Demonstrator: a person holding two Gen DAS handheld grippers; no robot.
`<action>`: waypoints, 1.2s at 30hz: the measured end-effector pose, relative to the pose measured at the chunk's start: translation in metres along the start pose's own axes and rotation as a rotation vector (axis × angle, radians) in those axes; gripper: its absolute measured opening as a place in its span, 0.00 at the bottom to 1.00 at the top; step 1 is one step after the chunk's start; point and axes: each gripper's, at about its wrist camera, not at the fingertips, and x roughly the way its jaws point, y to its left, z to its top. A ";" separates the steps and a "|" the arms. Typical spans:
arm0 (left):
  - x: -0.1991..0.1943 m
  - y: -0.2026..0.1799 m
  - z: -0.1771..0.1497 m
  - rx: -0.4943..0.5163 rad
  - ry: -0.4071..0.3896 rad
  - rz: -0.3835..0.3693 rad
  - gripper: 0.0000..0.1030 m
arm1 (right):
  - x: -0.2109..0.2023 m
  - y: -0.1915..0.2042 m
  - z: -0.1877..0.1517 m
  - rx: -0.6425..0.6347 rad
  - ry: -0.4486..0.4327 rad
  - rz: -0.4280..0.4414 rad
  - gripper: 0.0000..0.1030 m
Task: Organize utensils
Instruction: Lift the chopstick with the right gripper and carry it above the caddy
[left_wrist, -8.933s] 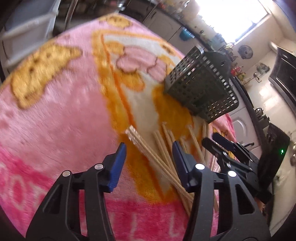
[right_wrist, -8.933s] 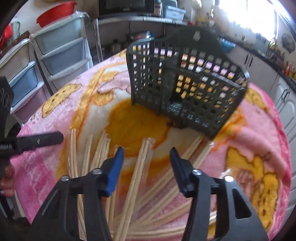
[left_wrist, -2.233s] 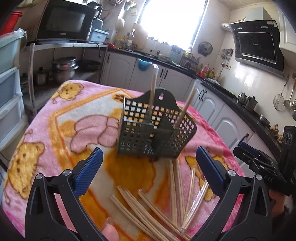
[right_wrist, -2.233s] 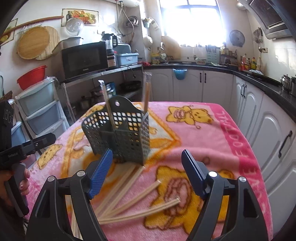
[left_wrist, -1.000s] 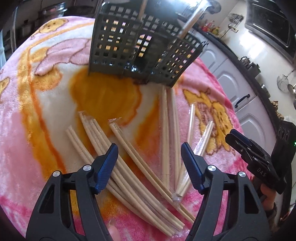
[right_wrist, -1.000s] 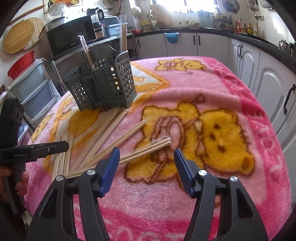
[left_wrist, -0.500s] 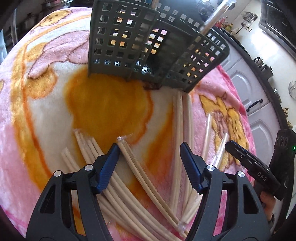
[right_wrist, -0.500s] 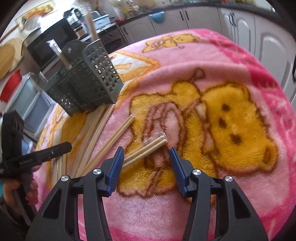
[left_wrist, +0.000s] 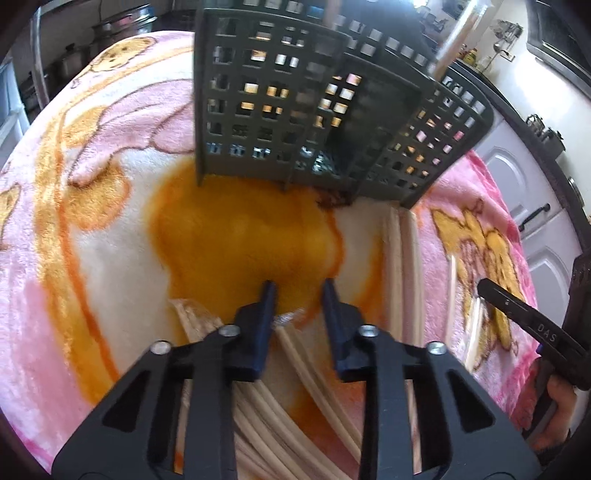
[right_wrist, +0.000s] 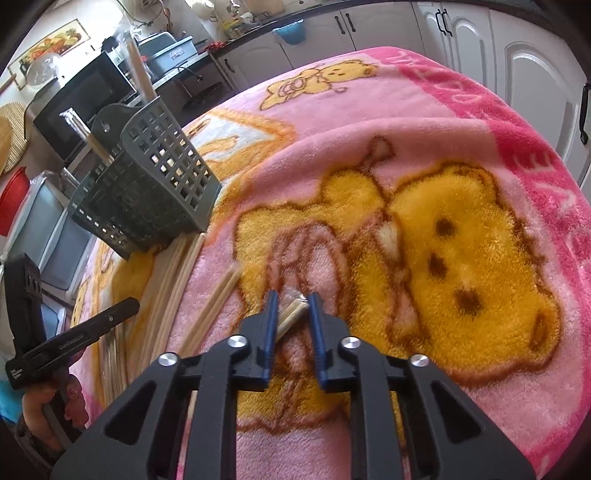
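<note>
- The left gripper (left_wrist: 297, 291) points down at the pink blanket (left_wrist: 92, 206). Its jaws are closing around the wrapped end of a chopstick pair (left_wrist: 291, 334), but whether the pads press it I cannot tell.
- The right gripper (right_wrist: 291, 301) has its jaws closing too, and the plastic-wrapped tip of another chopstick pair (right_wrist: 293, 310) sits between the blue pads.
- The grey utensil basket (left_wrist: 314, 122) stands at 12 o'clock from the left gripper, with two wrapped pairs upright inside.
- More loose chopsticks (right_wrist: 173, 280) lie at 9 o'clock from the right gripper, just below the basket.
</note>
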 end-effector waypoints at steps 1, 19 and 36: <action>0.000 0.002 0.000 -0.004 -0.002 0.001 0.10 | 0.000 -0.001 0.001 0.004 0.001 0.005 0.12; -0.060 0.006 0.016 0.015 -0.149 -0.162 0.00 | -0.036 0.011 0.024 -0.003 -0.072 0.183 0.07; -0.146 -0.041 0.038 0.140 -0.330 -0.263 0.00 | -0.106 0.095 0.035 -0.264 -0.212 0.260 0.05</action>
